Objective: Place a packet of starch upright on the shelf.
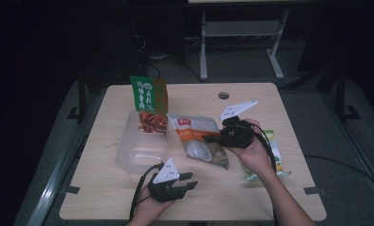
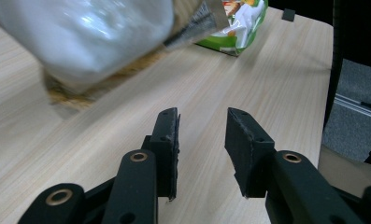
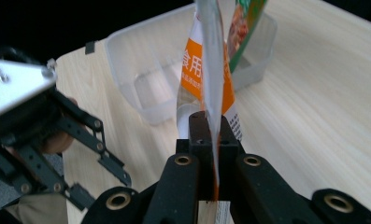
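Right gripper [image 1: 212, 138]: jaws were clamped flat on the edge of the white and orange pouch [image 1: 199, 141], seen edge-on between the pads in the right gripper view.
Pouch: hung from that grip, lifted off the table [image 1: 269, 94], just right of the clear plastic container [image 1: 140, 146].
Left gripper [image 1: 190, 181]: jaws stood apart with nothing between them, low over bare wood at the near edge; the pouch's white bulge was in front of it.
Container: held a green snack bag [image 1: 149, 103], standing upright at its far end.
Right side: a green-edged packet [image 1: 275, 157] lay flat under the right forearm.
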`<state>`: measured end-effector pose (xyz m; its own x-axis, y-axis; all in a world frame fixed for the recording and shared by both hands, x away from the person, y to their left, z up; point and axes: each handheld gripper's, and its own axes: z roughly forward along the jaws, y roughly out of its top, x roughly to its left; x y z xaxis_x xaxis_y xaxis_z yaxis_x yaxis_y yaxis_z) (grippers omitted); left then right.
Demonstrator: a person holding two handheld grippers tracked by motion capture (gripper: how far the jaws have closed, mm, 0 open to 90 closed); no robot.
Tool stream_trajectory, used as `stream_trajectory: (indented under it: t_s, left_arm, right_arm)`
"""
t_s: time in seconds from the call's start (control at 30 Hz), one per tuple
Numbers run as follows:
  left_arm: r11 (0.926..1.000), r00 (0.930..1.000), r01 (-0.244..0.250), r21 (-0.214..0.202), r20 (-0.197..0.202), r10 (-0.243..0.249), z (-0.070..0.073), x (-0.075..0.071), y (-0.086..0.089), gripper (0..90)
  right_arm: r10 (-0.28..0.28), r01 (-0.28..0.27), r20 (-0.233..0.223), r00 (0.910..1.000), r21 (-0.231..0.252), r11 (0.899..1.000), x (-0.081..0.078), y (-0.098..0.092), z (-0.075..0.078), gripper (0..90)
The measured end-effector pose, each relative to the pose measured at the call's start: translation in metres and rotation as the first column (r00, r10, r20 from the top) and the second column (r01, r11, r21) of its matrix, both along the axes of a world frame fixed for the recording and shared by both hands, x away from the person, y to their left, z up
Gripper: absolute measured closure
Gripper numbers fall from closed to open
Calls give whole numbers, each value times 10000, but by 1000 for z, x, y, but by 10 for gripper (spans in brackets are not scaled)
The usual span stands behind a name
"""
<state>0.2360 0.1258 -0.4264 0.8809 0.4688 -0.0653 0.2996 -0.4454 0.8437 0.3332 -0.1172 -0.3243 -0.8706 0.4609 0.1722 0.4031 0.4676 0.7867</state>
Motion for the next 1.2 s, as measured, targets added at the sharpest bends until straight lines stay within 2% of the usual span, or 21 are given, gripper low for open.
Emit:
stream_trajectory:
  t_s: [0.3,0.47,0.53,0.63,0.73,0.8,1.17,1.2]
  left_arm:
    - [10000,10000,13,-5,33,-13,1,0,3,625]
    - [10000,10000,-30,-64,64,30,1,0,2,617]
    - [9999,10000,-72,-83,-3,72,1,0,2,617]
    - [10000,10000,-46,42,39,46,0,1,3,613]
    - [10000,10000,-25,58,53,25,0,1,3,607]
    - [10000,10000,-31,38,46,31,0,0,2,602]
    - [9999,10000,-40,-139,40,41,0,0,1,574]
    - [10000,10000,5,-54,99,-4,0,1,2,574]
  right_arm:
    - [255,-255,12,9997,81,9996,9,22,20,900]
    - [548,-550,293,9981,68,9985,14,32,28,900]
    - [560,-563,258,9981,85,9984,16,37,31,900]
    - [616,-619,270,9977,105,9980,18,44,36,900]
    - [728,-734,425,9964,122,9972,21,51,38,900]
    - [741,-747,304,9968,190,9970,22,57,41,900]
    - [1093,-1098,354,9934,115,9939,34,85,44,900]
    - [1091,-1097,353,9934,140,9939,35,87,44,900]
